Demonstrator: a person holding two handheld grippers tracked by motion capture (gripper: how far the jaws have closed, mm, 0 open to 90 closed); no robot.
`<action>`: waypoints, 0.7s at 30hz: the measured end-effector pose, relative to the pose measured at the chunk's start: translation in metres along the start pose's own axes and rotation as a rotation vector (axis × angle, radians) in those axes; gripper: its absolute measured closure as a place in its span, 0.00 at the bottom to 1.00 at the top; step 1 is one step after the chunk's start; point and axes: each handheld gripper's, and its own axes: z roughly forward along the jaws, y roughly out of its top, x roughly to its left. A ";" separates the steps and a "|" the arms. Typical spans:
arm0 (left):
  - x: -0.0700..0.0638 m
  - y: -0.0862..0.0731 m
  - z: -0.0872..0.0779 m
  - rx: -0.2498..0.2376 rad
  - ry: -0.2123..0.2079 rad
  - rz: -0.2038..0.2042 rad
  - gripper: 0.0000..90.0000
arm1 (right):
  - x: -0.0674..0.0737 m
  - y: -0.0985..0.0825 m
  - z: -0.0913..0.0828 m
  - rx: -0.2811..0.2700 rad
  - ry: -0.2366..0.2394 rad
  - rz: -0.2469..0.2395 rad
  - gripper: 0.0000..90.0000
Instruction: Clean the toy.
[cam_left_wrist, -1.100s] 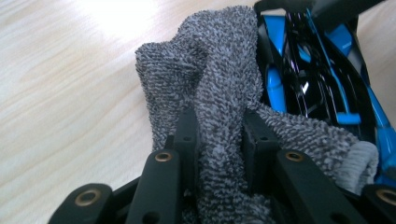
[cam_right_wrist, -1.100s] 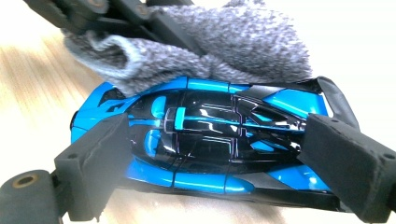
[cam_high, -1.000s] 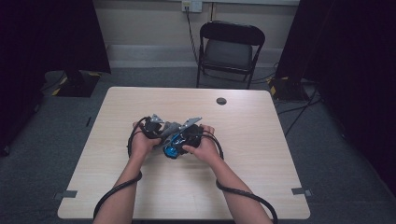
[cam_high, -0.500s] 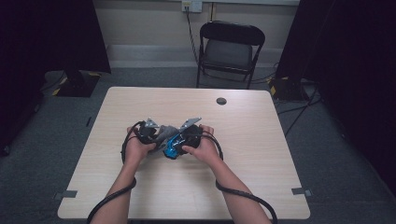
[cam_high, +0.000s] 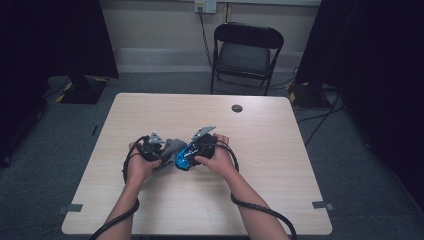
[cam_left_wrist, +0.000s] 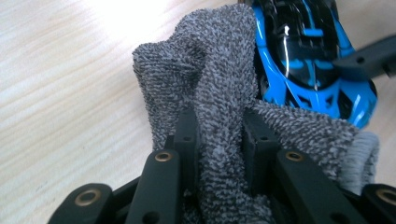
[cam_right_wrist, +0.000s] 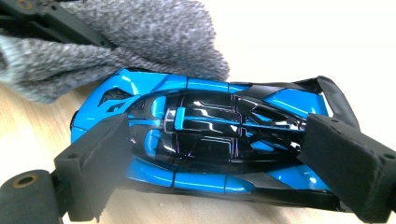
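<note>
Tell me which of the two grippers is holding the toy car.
The right gripper: its jaws clamp the blue and black toy car front and rear. The left gripper pinches the grey cloth instead.

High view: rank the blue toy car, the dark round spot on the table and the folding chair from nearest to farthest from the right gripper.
1. Blue toy car: between the right gripper jaws.
2. Dark round spot: on the table's far side.
3. Folding chair: on the floor beyond the table.
</note>
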 end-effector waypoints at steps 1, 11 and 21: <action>-0.001 -0.002 -0.003 0.007 -0.006 0.003 0.79 | 0.000 0.000 0.000 -0.001 0.001 0.000 0.09; -0.012 -0.014 -0.013 0.004 -0.004 0.011 0.79 | 0.000 -0.001 0.000 -0.008 0.001 -0.002 0.09; -0.022 -0.028 -0.026 0.003 -0.015 -0.001 0.79 | 0.000 -0.002 0.000 -0.016 0.001 0.002 0.09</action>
